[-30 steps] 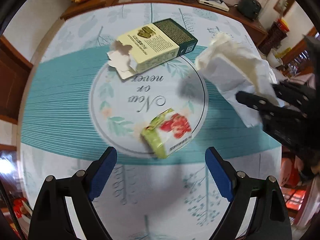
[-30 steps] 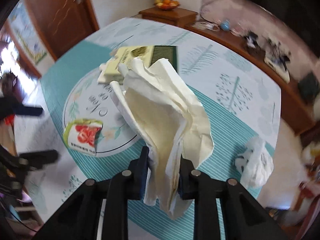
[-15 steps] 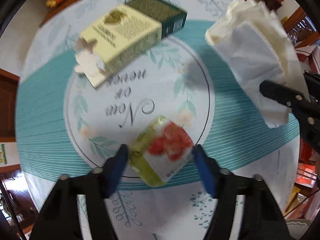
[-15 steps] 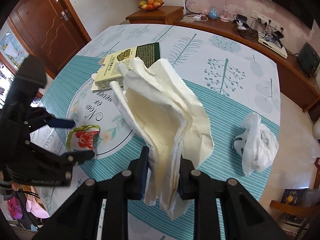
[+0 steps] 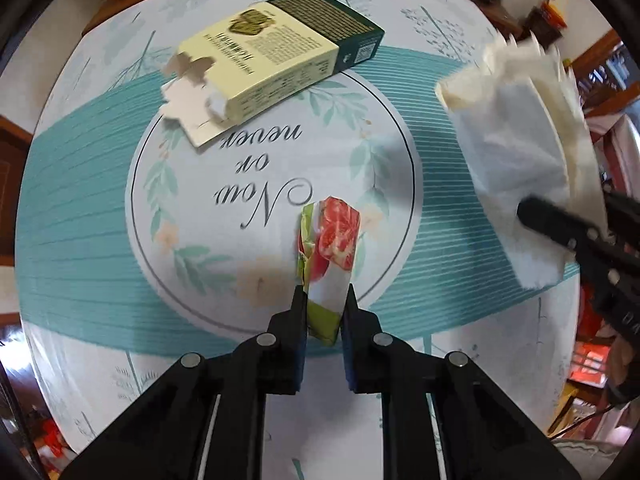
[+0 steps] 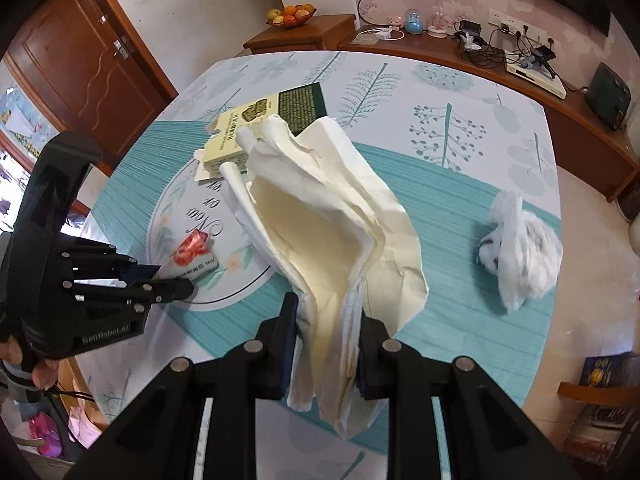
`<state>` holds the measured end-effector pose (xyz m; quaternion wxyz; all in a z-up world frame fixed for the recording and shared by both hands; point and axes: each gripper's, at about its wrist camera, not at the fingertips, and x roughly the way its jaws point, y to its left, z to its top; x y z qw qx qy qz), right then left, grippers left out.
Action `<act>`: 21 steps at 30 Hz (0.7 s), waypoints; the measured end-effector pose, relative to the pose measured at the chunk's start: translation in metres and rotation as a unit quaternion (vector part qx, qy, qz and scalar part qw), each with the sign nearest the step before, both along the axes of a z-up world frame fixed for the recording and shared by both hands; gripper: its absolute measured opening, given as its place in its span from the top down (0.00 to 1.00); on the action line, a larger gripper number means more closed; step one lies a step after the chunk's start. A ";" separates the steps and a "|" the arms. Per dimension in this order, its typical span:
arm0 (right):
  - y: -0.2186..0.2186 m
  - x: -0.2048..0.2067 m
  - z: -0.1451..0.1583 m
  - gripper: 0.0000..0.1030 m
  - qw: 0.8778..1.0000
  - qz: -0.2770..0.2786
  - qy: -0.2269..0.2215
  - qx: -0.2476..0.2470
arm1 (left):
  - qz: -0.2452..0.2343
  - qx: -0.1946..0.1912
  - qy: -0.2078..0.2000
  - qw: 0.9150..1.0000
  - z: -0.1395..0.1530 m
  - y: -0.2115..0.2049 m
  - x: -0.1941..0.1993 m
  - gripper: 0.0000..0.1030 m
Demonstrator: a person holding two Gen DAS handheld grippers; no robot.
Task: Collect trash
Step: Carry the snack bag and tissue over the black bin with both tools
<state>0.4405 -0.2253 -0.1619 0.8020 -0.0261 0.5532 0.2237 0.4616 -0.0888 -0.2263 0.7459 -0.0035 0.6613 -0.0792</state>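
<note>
Trash lies scattered over a round table (image 5: 80,208) whose cloth is printed with teal bands, leaves and the words "Now or never". Pointing straight down, the left gripper (image 5: 323,300) has its jaws closing on a small crumpled wrapper (image 5: 332,240), red, white and green; the pads already press its green end from both sides, while the rest of the wrapper stands up from the cloth inside the printed circle. From the right wrist view the same gripper (image 6: 176,280) shows at the left edge with the wrapper (image 6: 192,254) at its tips and a person's fingers (image 6: 24,360) around its handle. The right gripper (image 6: 326,312) is clamped on a large cream and white paper bag (image 6: 328,216), which rises crumpled and open-mouthed above the jaws, held clear of the table; in the left wrist view that bag (image 5: 516,136) hangs at the right, well apart from the wrapper. A yellow and dark green carton (image 5: 276,52) with a torn-open flap lies flat at the far side of the circle. A crumpled white plastic bag (image 6: 520,248) sits alone on the teal band to the right, near the table's edge
</note>
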 end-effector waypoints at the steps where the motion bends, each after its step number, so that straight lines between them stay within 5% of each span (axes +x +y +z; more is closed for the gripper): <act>1: 0.001 -0.006 0.001 0.77 1.000 -0.004 0.000 0.000 | 0.002 -0.006 -0.002 1.000 0.004 0.003 -0.004 0.88; 9: 0.009 -0.069 0.023 0.77 0.998 -0.057 -0.006 0.019 | 0.001 -0.059 -0.054 0.997 0.054 0.028 -0.057 0.88; 21: 0.059 -0.232 0.078 0.77 0.981 -0.185 -0.024 0.045 | -0.076 -0.140 -0.100 0.982 0.117 0.066 -0.186 0.88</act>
